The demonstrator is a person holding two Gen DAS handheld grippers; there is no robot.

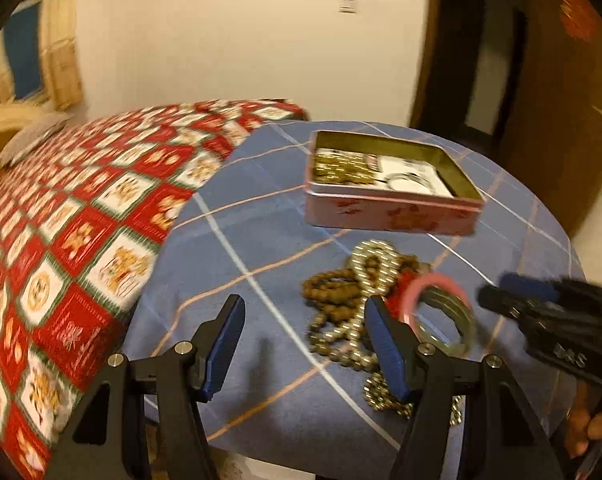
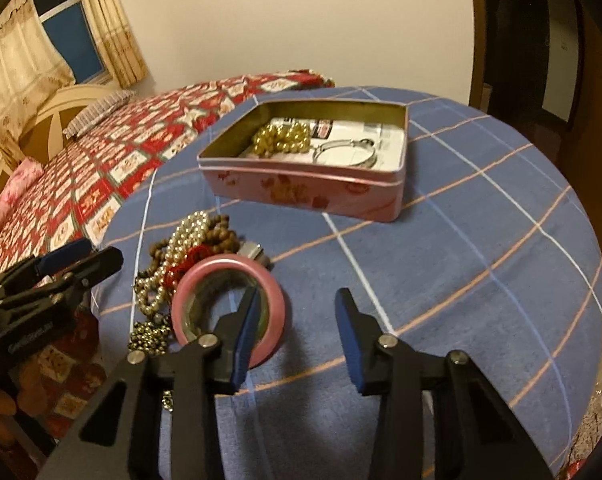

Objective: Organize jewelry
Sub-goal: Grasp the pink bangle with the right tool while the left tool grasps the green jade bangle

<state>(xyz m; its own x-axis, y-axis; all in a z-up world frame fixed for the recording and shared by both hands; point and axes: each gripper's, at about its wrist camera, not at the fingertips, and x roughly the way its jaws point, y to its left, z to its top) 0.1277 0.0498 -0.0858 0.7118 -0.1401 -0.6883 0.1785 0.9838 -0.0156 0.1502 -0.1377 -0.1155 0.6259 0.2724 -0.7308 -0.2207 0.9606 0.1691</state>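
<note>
Right gripper (image 2: 297, 320), jaws apart and empty, straddles the pink bangle's (image 2: 275, 300) rim to lift it toward the far tin (image 2: 301, 188); left gripper (image 1: 305, 344) waits wide, empty.

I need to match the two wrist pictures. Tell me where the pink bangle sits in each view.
Left wrist view: pink bangle lower right, beside the bead pile, just past the gripper's right-hand finger.
Right wrist view: pink bangle lower left of centre, partly behind the gripper's left-hand finger.
Shared landmark: the open pink tin beyond it.
</note>
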